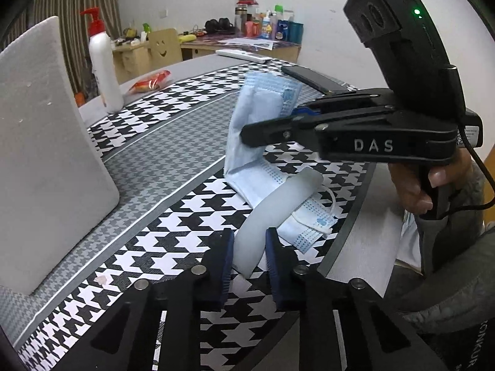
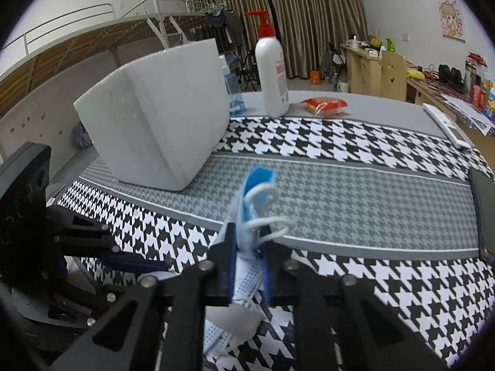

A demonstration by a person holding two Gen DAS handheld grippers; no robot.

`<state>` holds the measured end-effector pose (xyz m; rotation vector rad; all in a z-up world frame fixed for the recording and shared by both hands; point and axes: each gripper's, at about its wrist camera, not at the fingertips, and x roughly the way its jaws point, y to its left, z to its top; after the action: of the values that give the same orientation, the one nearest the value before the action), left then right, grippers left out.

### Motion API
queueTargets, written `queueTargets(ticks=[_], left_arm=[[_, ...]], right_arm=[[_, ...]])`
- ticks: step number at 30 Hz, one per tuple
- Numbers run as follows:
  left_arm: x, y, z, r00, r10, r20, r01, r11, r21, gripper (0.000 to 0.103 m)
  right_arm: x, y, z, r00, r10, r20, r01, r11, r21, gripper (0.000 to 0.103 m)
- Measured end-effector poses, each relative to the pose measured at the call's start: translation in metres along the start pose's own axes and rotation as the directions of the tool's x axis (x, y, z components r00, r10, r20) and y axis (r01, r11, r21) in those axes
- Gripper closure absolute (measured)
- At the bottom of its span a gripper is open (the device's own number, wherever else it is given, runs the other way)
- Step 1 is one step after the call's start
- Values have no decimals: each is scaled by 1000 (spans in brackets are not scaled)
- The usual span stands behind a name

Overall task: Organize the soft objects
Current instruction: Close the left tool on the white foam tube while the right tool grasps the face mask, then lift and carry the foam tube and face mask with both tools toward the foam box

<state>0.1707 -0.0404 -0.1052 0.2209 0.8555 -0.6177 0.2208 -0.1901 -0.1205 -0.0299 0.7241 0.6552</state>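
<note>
Masks (image 1: 263, 117) sit pinched between my right gripper's (image 2: 246, 247) pads, the stack bent upward, ear loops poking past the fingertips. My left gripper (image 1: 249, 252) clamps a pale translucent strip (image 1: 272, 213) lying across the stack's lower end on the houndstooth cloth (image 1: 173, 216).

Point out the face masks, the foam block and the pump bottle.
face masks (image 1: 263, 117), left wrist view, raised blue panel
foam block (image 2: 161, 117), right wrist view, front face
pump bottle (image 2: 272, 74), right wrist view, white body
</note>
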Motion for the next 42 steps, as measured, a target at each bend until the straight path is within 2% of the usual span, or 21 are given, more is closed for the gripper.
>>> queueTargets(ticks=[6,12,16,26,42], left_arm=[[-5,4,-2,1000,6,13,-6,999,-34,85],[-26,9,-6,996,46,71,-41,996,-76,85],[-40,17,-9,992,74,106,-59,989,-136,85],[-66,24,-17,976,115,187,-73,973,-217,85],[-95,35,5,940,202,274,-119,949,-291,85]], right_arm=[[-11,-2,2,999,-24,28,24,1000,4,90],[-22,-9,2,997,-62,56,61,998,19,90],[-27,-11,0,995,-76,70,75,997,24,94],[-40,-9,5,988,-110,112,107,994,37,96],[-53,1,15,979,-132,154,133,991,4,96]])
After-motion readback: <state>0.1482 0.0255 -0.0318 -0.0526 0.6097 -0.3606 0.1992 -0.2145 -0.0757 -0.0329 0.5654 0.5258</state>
